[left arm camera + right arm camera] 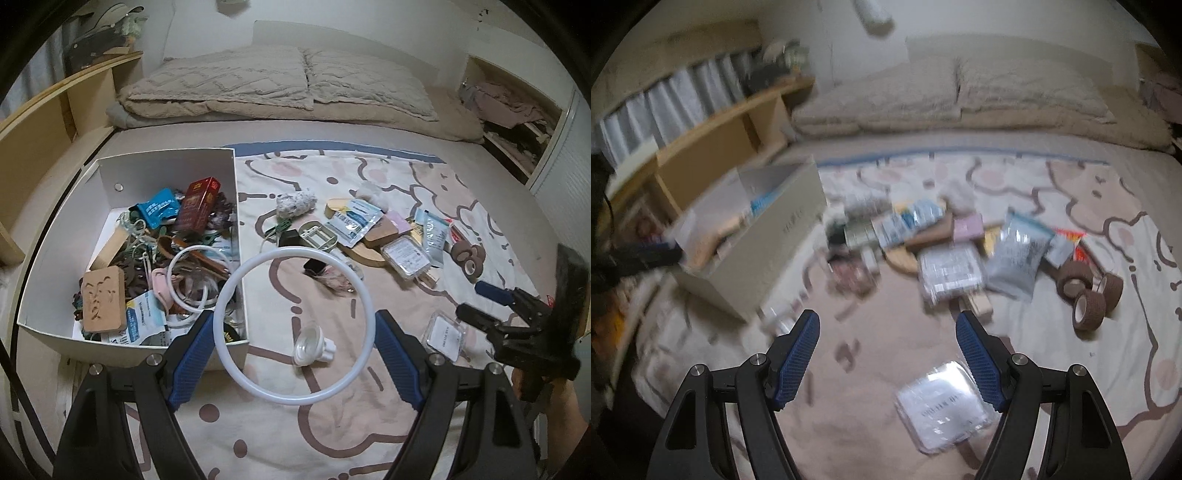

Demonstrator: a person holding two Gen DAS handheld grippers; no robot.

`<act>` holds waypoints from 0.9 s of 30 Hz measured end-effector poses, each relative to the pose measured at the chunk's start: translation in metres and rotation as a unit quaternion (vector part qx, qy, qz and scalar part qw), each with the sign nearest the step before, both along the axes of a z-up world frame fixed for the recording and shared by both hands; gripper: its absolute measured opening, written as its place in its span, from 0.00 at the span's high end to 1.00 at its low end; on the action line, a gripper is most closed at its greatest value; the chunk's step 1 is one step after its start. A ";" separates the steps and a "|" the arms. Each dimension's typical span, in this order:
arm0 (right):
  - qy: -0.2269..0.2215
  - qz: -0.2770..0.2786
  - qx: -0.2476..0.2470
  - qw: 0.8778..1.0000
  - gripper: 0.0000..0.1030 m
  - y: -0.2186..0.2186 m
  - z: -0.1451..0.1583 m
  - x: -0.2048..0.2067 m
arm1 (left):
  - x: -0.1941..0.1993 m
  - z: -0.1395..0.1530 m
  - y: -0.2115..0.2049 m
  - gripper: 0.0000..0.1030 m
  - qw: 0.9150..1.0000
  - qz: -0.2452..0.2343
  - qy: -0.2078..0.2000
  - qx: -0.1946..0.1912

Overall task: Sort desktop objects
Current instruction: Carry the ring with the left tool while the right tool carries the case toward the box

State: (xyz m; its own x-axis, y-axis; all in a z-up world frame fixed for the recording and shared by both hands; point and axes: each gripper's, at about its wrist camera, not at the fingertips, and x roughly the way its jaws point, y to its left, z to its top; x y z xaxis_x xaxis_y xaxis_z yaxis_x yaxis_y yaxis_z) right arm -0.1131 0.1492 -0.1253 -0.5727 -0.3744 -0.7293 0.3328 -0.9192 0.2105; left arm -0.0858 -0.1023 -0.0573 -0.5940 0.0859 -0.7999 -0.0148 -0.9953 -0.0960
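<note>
A: How do the left gripper's [295, 334] fingers stand?

B: Spread wide, low in the left wrist view, with a white plastic ring [294, 325] clamped across its width between the blue ribbed pads [192, 360]. The ring hangs above the patterned blanket [388, 435], its left edge over the corner of the white box [48, 325].

A: And the right gripper [887, 347]?

B: Its fingers stand apart with nothing between them, at the bottom of its own blurred view. A clear flat plastic case [943, 406] lies on the blanket just below the right pad; I cannot tell whether they touch.

A: What's in the box?

B: It fills the left middle of the left wrist view: a carved wooden block [103, 299], a red carton [197, 205], a blue sachet [159, 208], a second white ring [192, 277], and dark tangled odds and ends.

A: And loose on the blanket?

B: A clear round suction cup [312, 343], seen through the held ring. Further up, a pile of foil packets [354, 221], a wooden board [365, 253], a grey fuzzy lump [295, 205] and brown tape rolls [1089, 295] at the right.
</note>
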 end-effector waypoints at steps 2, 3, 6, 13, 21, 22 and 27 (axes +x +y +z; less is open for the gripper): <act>-0.022 0.005 0.004 1.000 0.25 0.007 -0.016 -0.004 | 0.001 -0.001 -0.001 0.18 1.000 0.000 -0.002 0.001; -0.031 0.003 0.001 1.000 0.25 0.011 -0.023 -0.005 | 0.001 -0.001 0.000 0.18 1.000 -0.001 -0.003 0.002; -0.061 -0.009 -0.024 0.998 0.25 0.026 -0.042 -0.009 | 0.002 0.000 0.001 0.18 1.000 -0.004 -0.002 0.000; -0.110 -0.012 -0.088 0.990 0.25 0.046 -0.067 -0.007 | 0.003 0.002 0.008 0.18 1.000 -0.015 -0.001 0.001; -0.109 0.025 -0.048 0.993 0.25 0.023 -0.065 0.020 | 0.002 0.002 0.015 0.18 1.000 -0.028 0.002 0.001; -0.106 0.021 -0.032 0.994 0.24 0.019 -0.066 0.021 | 0.001 0.003 0.015 0.18 1.000 -0.029 0.002 0.001; -0.107 0.002 0.006 0.994 0.18 0.001 -0.074 0.019 | 0.001 0.004 0.015 0.18 1.000 -0.027 0.005 0.003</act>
State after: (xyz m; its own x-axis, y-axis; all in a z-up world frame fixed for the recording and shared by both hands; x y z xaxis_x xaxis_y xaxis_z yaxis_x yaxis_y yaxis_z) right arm -0.0938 0.1504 -0.1996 -0.4034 -0.3659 -0.8387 0.2851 -0.9212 0.2648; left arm -0.0850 -0.0877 -0.0535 -0.5957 0.1233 -0.7937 -0.0698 -0.9924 -0.1018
